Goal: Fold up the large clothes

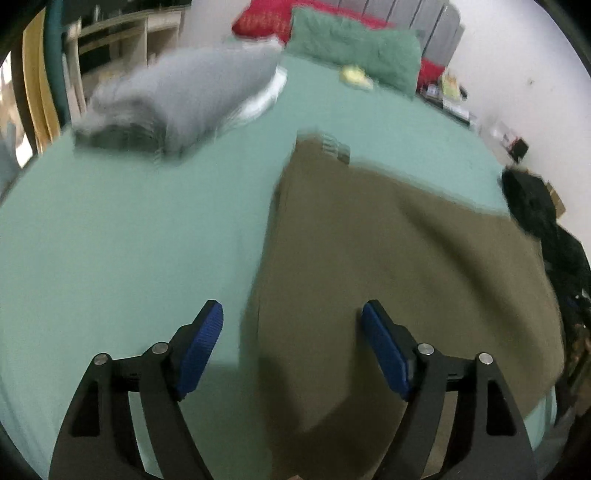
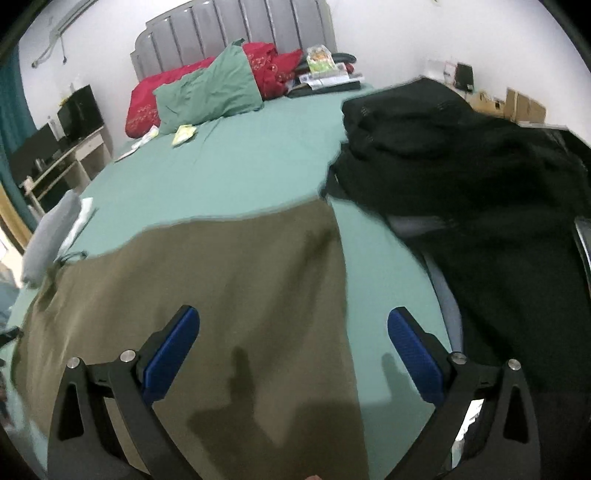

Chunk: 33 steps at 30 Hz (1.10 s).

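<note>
An olive-brown garment (image 1: 388,258) lies spread flat on the green bed sheet (image 1: 129,240); it also shows in the right wrist view (image 2: 221,288). My left gripper (image 1: 291,317) is open and empty, hovering over the garment's left edge. My right gripper (image 2: 293,325) is open and empty, above the garment's right edge, with its right finger over bare sheet (image 2: 221,166).
A folded grey garment (image 1: 184,96) lies at the far left of the bed. A heap of black clothes (image 2: 480,203) sits at the right. Green pillow (image 2: 210,92) and red bedding (image 2: 147,99) lie by the grey headboard (image 2: 236,33). Shelving (image 2: 55,158) stands left of the bed.
</note>
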### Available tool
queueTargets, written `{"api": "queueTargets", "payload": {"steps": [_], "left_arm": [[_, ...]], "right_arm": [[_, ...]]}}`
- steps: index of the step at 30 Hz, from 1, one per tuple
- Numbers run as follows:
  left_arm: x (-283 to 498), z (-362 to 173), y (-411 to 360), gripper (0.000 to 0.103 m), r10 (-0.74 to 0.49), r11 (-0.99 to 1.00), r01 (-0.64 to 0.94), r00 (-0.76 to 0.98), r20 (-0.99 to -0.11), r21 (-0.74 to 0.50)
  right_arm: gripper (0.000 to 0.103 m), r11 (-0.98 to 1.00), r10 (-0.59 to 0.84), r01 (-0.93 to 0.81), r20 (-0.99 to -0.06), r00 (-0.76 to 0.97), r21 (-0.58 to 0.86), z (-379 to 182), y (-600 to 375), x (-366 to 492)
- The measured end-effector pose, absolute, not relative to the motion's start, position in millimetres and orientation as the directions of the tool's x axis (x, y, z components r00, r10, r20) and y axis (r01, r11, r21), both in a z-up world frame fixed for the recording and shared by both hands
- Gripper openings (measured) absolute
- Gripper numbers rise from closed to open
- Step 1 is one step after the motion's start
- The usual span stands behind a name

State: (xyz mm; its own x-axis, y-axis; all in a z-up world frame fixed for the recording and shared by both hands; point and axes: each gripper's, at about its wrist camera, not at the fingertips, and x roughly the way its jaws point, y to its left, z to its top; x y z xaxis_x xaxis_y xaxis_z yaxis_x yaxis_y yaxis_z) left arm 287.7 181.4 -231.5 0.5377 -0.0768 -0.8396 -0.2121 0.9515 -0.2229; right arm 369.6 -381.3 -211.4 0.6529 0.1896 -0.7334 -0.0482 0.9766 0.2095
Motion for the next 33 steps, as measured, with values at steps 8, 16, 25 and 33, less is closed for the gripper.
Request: {"api": "queueTargets", "payload": {"steps": [8,16,25,33], "left_arm": [[236,-264,151,0.077,-0.122,0.942,-0.213,0.501,-0.857,-0.259],[218,-240,124,0.022,-0.088,0.967,-0.153,0.548,-0.832,-0.203],[147,-207,109,0.023,-0.145,0.947,-0.172,0.525,-0.838,-0.272],[105,-216,118,0.043,-0.096,0.91,-0.304,0.506,-0.857,-0.282]], "right_arm": [[0.101,0.84,0.436,0.024,-0.702,0.562,0.541,-275,-394,277],[0.023,0.704,0.603,-0.027,-0.577,0.551,0.709,-282,-375,283],[0.019,0.793,0.519,-0.078,-0.602,0.606,0.605,-226,-382,221],[0.036,0.823,0.461,0.033,-0.7,0.546,0.567,-259,-385,203]]}}
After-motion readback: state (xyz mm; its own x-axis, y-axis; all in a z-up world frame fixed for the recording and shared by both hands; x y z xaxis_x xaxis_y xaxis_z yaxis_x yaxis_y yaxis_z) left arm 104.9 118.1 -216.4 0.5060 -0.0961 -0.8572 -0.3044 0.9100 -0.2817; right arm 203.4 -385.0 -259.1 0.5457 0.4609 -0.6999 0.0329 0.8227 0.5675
